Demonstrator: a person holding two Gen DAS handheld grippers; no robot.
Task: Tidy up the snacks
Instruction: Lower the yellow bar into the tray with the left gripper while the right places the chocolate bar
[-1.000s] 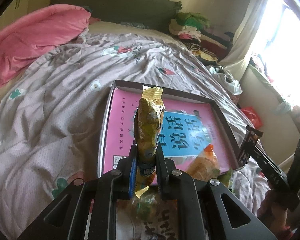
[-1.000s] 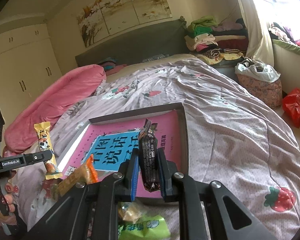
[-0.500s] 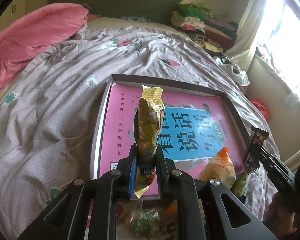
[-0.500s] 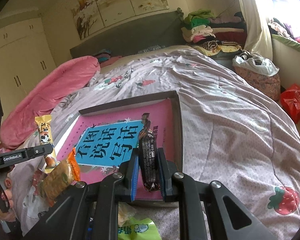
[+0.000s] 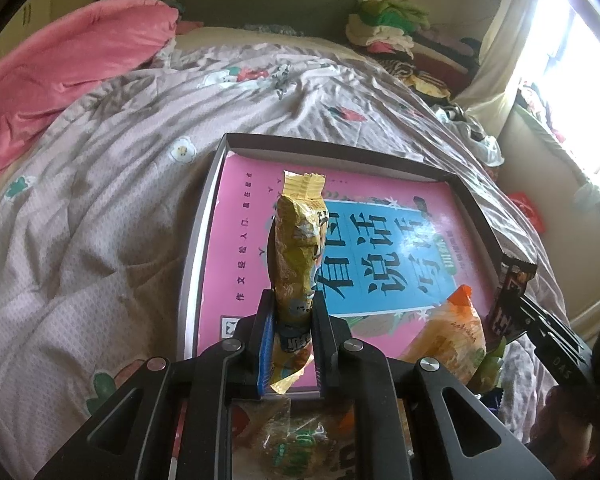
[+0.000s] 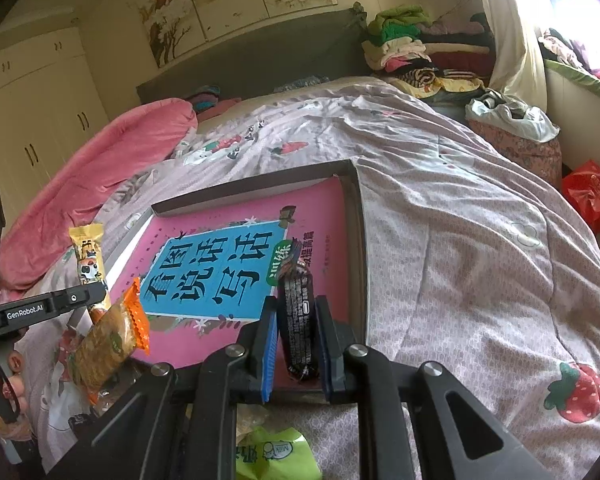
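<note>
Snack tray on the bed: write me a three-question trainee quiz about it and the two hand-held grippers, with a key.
1. True or false: the left hand-held gripper is shut on a yellow snack packet.
2. What does the right hand-held gripper hold? A) a green packet B) a dark snack bar C) nothing
3. Fill in: the shallow tray lies on the ____, with a pink book lining its bottom.

Key: 1 true; 2 B; 3 bed. The orange packet leans at the tray's near edge; no gripper holds it.
</note>
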